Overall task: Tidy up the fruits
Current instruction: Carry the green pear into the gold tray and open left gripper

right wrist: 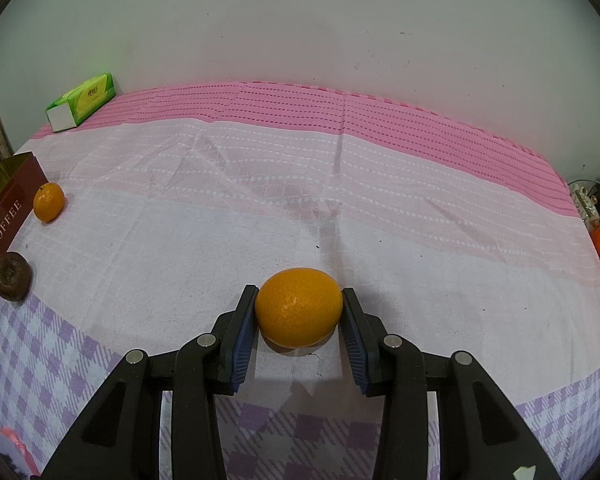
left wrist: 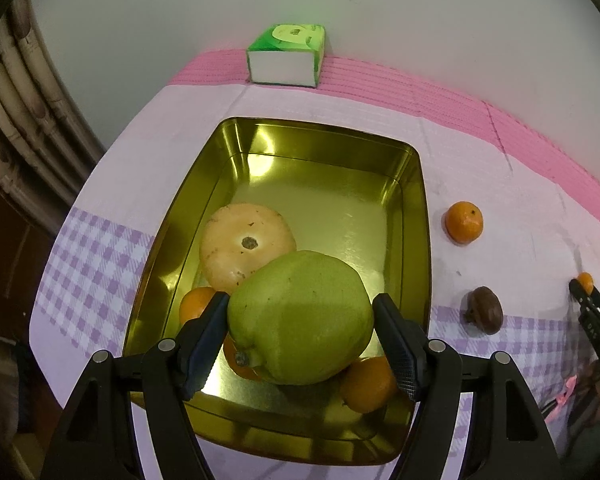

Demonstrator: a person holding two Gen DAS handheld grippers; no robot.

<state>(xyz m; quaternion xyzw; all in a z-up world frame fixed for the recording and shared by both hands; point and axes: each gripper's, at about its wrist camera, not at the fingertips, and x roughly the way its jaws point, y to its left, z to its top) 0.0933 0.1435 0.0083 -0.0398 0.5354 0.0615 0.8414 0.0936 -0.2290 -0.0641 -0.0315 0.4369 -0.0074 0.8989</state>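
Here the left claw [left wrist: 300, 320] grips the green fruit [left wrist: 300, 316]; the right claw [right wrist: 299, 312] pinches an orange [right wrist: 299, 306].

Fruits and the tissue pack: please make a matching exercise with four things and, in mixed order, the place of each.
1. green fruit
2. brown fruit
3. tissue pack
4. pale round fruit

a. by the wall
b. on the cloth, right of the tin
c. inside the tin
d. between the left tongs

Pairs: 1-d, 2-b, 3-a, 4-c
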